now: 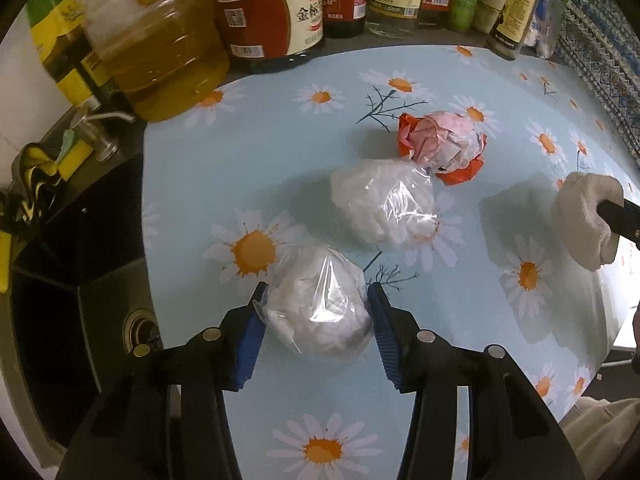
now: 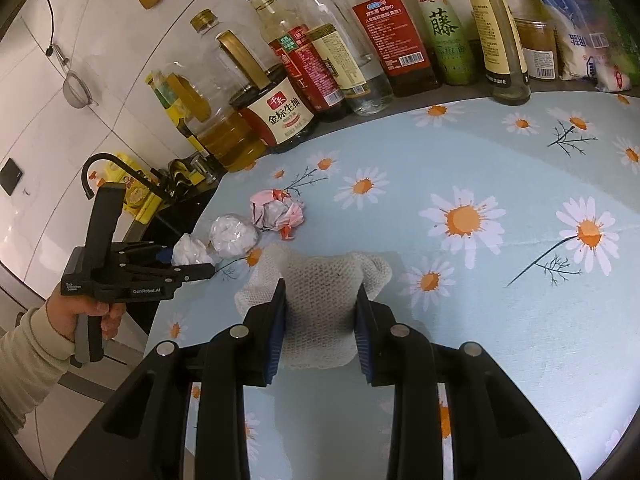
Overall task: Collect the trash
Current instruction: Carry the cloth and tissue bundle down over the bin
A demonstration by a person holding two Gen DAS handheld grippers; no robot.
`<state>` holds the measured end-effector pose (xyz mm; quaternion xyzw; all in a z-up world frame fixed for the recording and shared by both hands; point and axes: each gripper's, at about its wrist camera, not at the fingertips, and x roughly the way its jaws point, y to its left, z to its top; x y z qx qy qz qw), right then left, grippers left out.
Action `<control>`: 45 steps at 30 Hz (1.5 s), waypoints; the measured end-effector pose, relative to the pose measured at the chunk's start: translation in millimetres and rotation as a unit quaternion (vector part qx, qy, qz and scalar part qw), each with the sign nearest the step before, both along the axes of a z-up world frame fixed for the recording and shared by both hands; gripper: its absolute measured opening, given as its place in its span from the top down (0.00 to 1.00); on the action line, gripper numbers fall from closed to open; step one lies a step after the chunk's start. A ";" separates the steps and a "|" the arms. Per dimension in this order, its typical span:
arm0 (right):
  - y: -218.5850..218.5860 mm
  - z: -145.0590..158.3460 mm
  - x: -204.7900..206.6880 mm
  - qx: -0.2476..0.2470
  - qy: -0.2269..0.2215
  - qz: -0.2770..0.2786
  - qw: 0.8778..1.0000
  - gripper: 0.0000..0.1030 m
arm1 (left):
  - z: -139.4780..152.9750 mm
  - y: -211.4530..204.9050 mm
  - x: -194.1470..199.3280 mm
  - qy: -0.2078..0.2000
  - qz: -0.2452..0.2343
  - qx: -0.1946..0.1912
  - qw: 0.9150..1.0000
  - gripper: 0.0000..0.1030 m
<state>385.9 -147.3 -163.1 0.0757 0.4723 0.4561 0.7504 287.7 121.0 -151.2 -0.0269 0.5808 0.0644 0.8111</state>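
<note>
A: Nearest, the left gripper [image 1: 316,312] has its blue pads against both sides of a clear-wrapped wad [image 1: 316,308] on the daisy cloth [image 1: 460,312]; narrowed on it, I'd say gripping.

B: And the right gripper [image 2: 320,316]?

A: Clamped on a white mesh rag [image 2: 320,300], low over the cloth; beyond the near wad sit a second clear-wrapped wad [image 1: 384,208], then a crumpled red-and-pink paper [image 1: 440,144]; the bottles [image 1: 276,16] line the back edge.

B: Risks?

A: Slick film; the wad may squirt out of the pads when lifted; the black sink [image 1: 76,264] lies just beside it, so a slip could drop it there; the second wad sits near enough to get nudged.
</note>
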 end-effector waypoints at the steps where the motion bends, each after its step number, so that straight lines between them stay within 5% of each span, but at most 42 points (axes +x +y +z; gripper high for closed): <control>1: 0.2 0.3 -1.0 -0.001 0.000 0.001 1.000 0.69 | 1.9 0.3 -1.9 -0.004 0.006 -0.007 1.000 0.54; 15: 7.0 26.4 -31.4 -0.016 -0.026 0.008 1.000 0.69 | 36.5 -21.9 -46.1 -0.063 0.024 -0.055 0.996 0.54; 26: 7.0 59.9 -80.9 -0.012 -0.063 0.004 0.998 0.69 | 77.5 -35.0 -93.7 -0.135 0.023 -0.055 0.989 0.54; 45: 3.1 81.9 -188.2 -0.006 -0.066 -0.030 0.997 0.69 | 70.8 -53.1 -189.8 -0.175 0.019 -0.122 0.977 0.54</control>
